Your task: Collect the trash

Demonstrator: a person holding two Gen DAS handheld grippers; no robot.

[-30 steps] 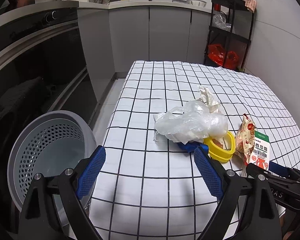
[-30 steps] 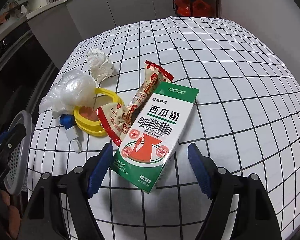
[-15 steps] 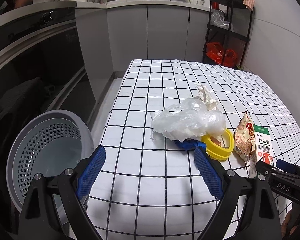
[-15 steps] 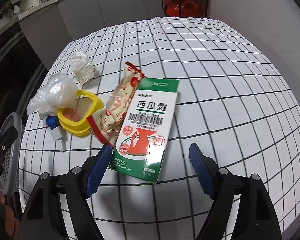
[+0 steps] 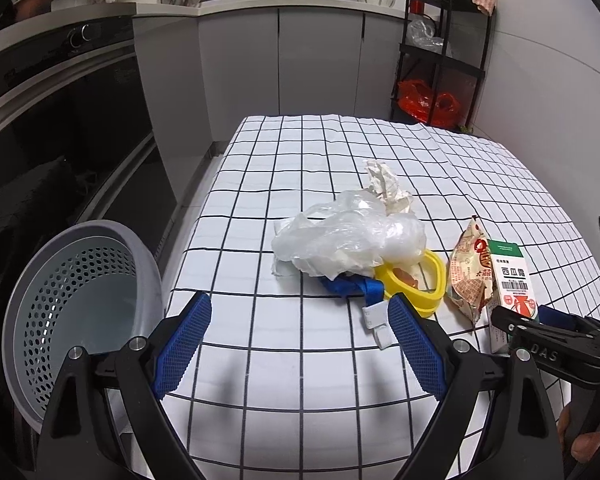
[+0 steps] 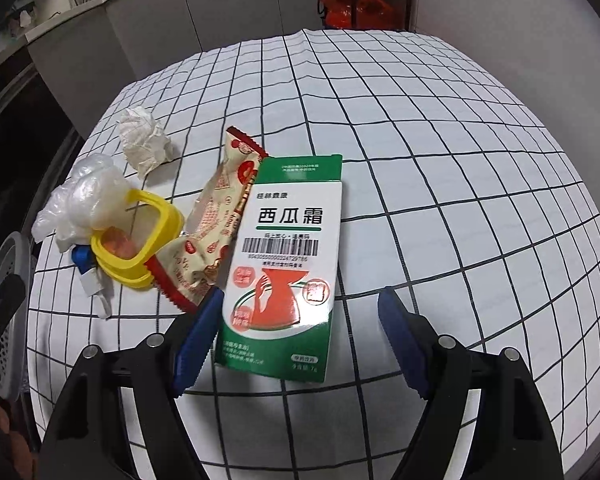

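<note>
We see carton (image 6: 284,264) flat on table (image 6: 440,168), between open jaws of right gripper (image 6: 300,320). Wrapper (image 6: 216,224) just left of carton, ring (image 6: 140,240) left of wrapper, bag (image 6: 80,200) beyond ring, paper (image 6: 144,142) behind. Bin (image 5: 80,304) off table's left edge.

Tablecloth (image 6: 440,152): white, crossed by black grid lines. Box (image 6: 284,268): white face, green top flap and bottom band, black characters and barcode, red-orange figure printed low. Snack wrapper (image 6: 216,224): beige, patterned in red, red serrated ends. Ring-shaped container (image 6: 140,240): yellow, orange seen inside. Plastic bag (image 5: 348,240): translucent white. Crumpled paper (image 6: 144,144): off-white. Strap (image 5: 352,286): blue, white tab attached. Bin (image 5: 72,304): grey, wall perforated with round holes. Gripper pads (image 5: 182,344): blue, ribbed, mounted on black arms. Shelf bags (image 5: 424,102): red.
</note>
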